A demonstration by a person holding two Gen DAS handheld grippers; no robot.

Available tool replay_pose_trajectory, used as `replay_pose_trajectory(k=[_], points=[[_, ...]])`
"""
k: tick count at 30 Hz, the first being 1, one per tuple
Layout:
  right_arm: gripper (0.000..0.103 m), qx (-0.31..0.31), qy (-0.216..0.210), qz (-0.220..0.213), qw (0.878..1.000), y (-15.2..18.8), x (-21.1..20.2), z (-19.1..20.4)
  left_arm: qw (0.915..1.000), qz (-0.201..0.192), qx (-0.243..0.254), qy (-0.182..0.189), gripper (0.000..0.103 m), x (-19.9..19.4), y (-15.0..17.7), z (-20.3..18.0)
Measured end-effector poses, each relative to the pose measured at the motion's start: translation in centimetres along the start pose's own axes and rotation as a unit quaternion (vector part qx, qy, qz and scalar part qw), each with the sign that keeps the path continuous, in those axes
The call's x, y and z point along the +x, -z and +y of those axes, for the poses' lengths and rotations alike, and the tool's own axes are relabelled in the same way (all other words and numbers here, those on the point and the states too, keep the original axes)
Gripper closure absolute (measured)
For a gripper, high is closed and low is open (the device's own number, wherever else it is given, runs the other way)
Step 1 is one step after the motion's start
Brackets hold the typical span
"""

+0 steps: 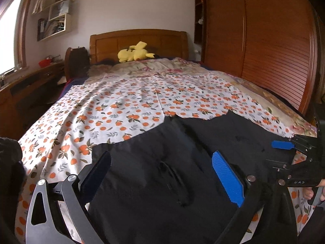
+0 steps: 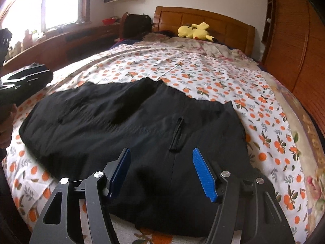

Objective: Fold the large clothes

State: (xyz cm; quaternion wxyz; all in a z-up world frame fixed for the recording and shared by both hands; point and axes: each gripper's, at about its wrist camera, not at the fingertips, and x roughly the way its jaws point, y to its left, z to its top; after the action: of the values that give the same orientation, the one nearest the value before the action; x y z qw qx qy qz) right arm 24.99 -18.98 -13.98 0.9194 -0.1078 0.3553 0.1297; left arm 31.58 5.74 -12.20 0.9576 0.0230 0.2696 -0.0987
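Observation:
A large black garment [image 1: 172, 162] lies spread flat on the near part of the bed; it also fills the right wrist view [image 2: 121, 122], with a slit pocket [image 2: 177, 136] facing up. My left gripper [image 1: 162, 162] is open and empty, its blue-padded fingers [image 1: 227, 177] just above the garment's near edge. My right gripper [image 2: 161, 162] is open and empty over the garment's near right part, and it shows from the side in the left wrist view [image 1: 284, 152]. The left gripper body shows at the left edge of the right wrist view [image 2: 24, 79].
The bed has a white sheet with orange fruit print [image 1: 132, 101]. A yellow plush toy [image 1: 135, 52] lies by the wooden headboard [image 1: 142, 40]. A wooden wardrobe [image 1: 264, 40] stands along the right side, a desk [image 1: 30, 81] and window on the left.

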Motion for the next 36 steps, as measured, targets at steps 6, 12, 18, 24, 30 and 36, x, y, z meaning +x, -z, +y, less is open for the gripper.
replay_pose_trajectory(k=[6, 12, 18, 24, 30, 36], points=[[0.043, -0.012, -0.001, 0.034, 0.999, 1.6, 1.6, 0.1, 0.9998, 0.014, 0.014, 0.009, 0.003, 0.3, 1.4, -1.9], [0.043, -0.022, -0.003, 0.038, 0.999, 2.5, 1.9, 0.2, 0.9992, 0.029, 0.024, 0.016, 0.003, 0.6, 2.8, -3.4], [0.043, -0.008, 0.003, 0.018, 1.0, 2.4, -0.6, 0.0, 0.9983, 0.043, 0.03, 0.027, 0.003, 0.5, 4.6, -4.6], [0.043, 0.005, 0.011, -0.013, 1.0, 2.2, -3.2, -1.1, 0.9968, 0.059, 0.043, 0.035, 0.003, 0.6, 6.3, -6.2], [0.043, 0.009, 0.026, -0.018, 0.999, 2.6, -4.0, -2.4, 0.9953, 0.07, 0.059, 0.032, 0.003, 1.3, 7.2, -7.7], [0.043, 0.02, 0.046, -0.012, 0.999, 3.6, -4.1, -4.4, 0.9942, 0.081, 0.064, 0.028, 0.003, 2.5, 7.6, -8.4]])
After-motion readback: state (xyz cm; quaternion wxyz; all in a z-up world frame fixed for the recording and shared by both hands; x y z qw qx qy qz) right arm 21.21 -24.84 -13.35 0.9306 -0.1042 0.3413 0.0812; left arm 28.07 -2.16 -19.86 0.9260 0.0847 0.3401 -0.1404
